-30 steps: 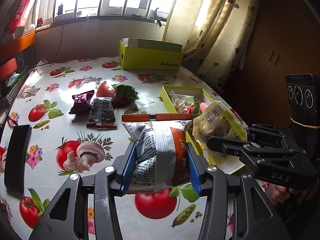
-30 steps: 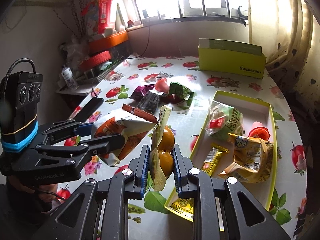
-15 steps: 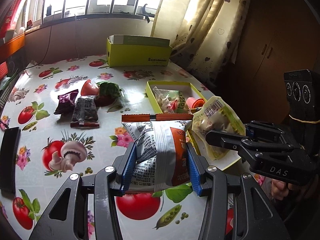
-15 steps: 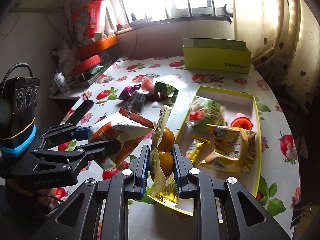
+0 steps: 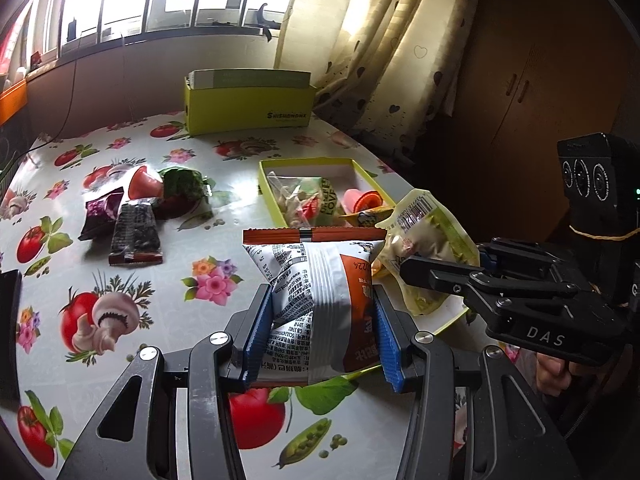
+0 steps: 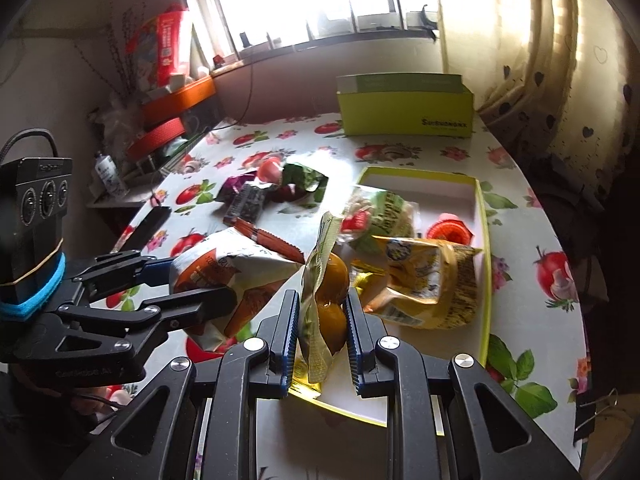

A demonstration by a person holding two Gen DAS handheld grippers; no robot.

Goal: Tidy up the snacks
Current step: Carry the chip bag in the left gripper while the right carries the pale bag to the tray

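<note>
Left tongs (image 5: 320,336) pinched a puffy, crushable chip bag (image 5: 316,296); right tongs (image 6: 322,334) squeezed a probably slippery fruit pouch (image 6: 324,300) mid-body.

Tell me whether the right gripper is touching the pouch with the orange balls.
Touching. The right wrist view shows the right gripper with its jaws pressed against both sides of the pouch, holding it upright.

The right tongs (image 6: 322,334) clamp a clear pouch of orange fruit (image 6: 326,300) above the yellow tray's (image 6: 485,280) near corner.
</note>
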